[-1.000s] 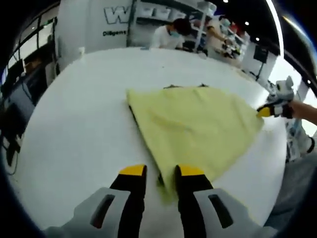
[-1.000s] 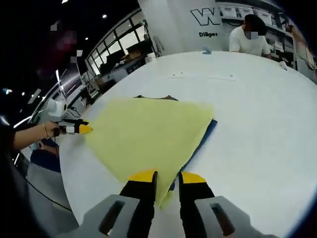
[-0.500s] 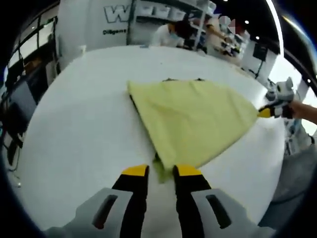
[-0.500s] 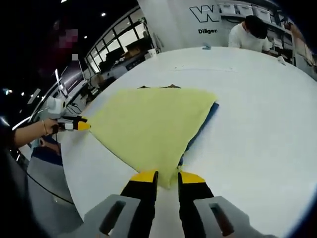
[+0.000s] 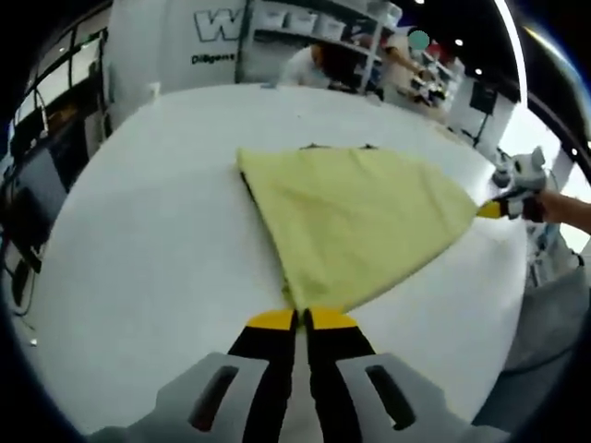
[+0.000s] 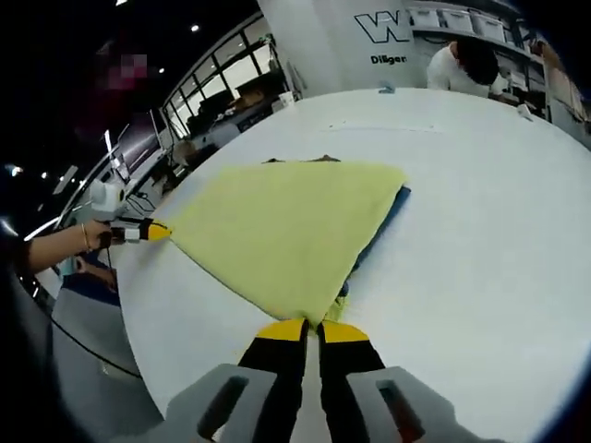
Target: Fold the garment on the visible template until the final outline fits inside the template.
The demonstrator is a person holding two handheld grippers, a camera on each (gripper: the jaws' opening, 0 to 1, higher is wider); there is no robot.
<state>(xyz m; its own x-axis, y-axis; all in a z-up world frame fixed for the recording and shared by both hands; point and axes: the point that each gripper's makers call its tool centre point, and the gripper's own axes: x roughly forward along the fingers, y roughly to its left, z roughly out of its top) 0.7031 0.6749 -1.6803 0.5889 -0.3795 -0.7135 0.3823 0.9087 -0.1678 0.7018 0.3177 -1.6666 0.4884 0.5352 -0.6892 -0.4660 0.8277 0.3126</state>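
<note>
A lab or workshop hall: big white table [image 5: 138, 240], shelving [image 5: 305, 23], wall logo [image 6: 397, 26].

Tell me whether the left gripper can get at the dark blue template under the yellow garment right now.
Probably not. The left gripper is shut on a corner of the yellow fabric garment, which covers the dark blue template except a strip along its far edge.

Round white tabletop [image 5: 138, 240], bare toward its far edge. Beyond that edge, white wall with dark lettering [image 6: 392, 26], shelving [image 5: 314, 23] and a person in white [image 6: 457, 65].
</note>
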